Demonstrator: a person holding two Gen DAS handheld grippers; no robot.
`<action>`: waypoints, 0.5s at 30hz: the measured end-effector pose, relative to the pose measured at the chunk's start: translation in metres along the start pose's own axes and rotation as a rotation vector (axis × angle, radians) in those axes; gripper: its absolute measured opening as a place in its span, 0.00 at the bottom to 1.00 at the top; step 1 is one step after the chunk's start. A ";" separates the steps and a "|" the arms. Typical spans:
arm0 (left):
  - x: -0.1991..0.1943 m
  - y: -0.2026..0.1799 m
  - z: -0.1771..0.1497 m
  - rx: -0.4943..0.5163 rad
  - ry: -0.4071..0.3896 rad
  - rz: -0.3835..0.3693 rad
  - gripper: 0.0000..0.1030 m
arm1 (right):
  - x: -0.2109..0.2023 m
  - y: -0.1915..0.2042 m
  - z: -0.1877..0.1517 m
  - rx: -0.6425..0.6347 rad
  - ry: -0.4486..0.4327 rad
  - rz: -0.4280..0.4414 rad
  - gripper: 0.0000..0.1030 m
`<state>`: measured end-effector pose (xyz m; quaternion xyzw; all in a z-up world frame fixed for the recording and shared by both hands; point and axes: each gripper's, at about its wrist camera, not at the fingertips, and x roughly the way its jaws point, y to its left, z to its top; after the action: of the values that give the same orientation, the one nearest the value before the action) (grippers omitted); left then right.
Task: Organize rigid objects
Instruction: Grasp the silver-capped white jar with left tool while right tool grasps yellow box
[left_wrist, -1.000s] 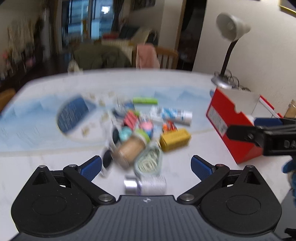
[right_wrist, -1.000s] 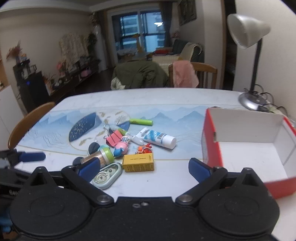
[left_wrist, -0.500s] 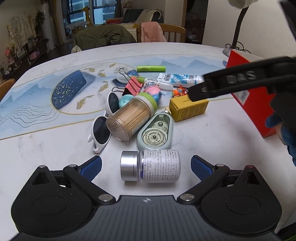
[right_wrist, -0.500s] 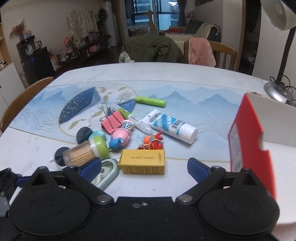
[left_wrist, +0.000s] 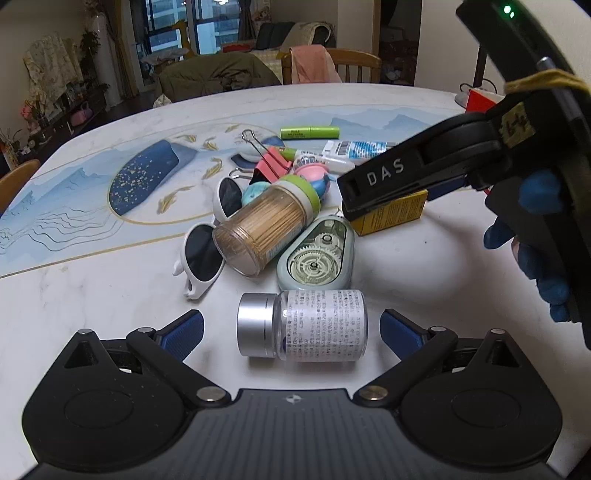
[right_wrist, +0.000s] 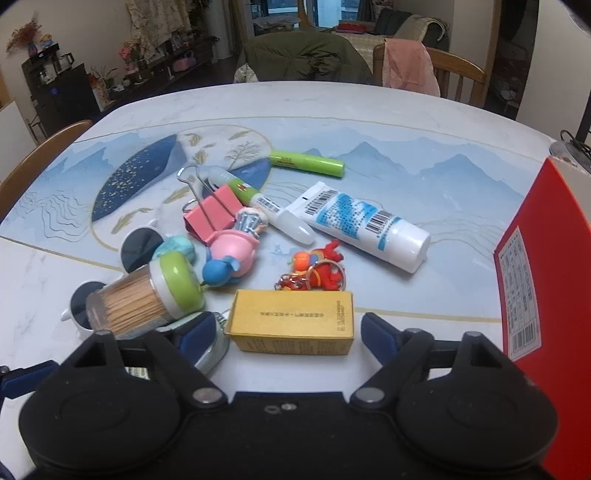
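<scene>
two grippers are hovering over the table (right_wrist: 406, 110): the right gripper (right_wrist: 286, 332) is closing its jaws around the yellow box (right_wrist: 291, 325), not yet pressing, and should be squaring on its short ends; the left gripper (left_wrist: 291, 328), jaws apart, is straddling the labelled bottle (left_wrist: 303, 325). both have dropped closer than a second ago.

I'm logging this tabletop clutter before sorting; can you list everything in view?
bottle: 1, clear, silver cap, between left gripper's fingers, untouched
toothpick jar: 1, green lid, on its side
sunglasses: 1, white, beside jar
tape dispenser: 1, pale green
box: 1, yellow, between right gripper's fingers
tube: 1, white-blue
binder clip: 1, pink
keychain: 1, red-orange
marker: 1, green
carton: 1, red, right edge
left gripper: open
right gripper: closing
</scene>
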<state>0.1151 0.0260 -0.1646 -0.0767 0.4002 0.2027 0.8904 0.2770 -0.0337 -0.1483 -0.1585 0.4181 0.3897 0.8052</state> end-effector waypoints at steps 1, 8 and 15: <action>-0.001 0.001 0.000 -0.008 -0.003 -0.002 0.96 | 0.001 -0.001 0.000 0.004 0.004 0.002 0.79; -0.002 -0.003 0.000 -0.010 0.002 -0.006 0.80 | 0.003 -0.002 -0.003 0.004 0.016 -0.003 0.70; -0.002 -0.003 0.001 -0.022 -0.001 0.004 0.66 | 0.000 -0.002 -0.004 0.004 0.015 -0.008 0.68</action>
<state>0.1157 0.0229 -0.1625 -0.0857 0.3976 0.2088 0.8894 0.2762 -0.0373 -0.1508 -0.1615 0.4244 0.3843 0.8038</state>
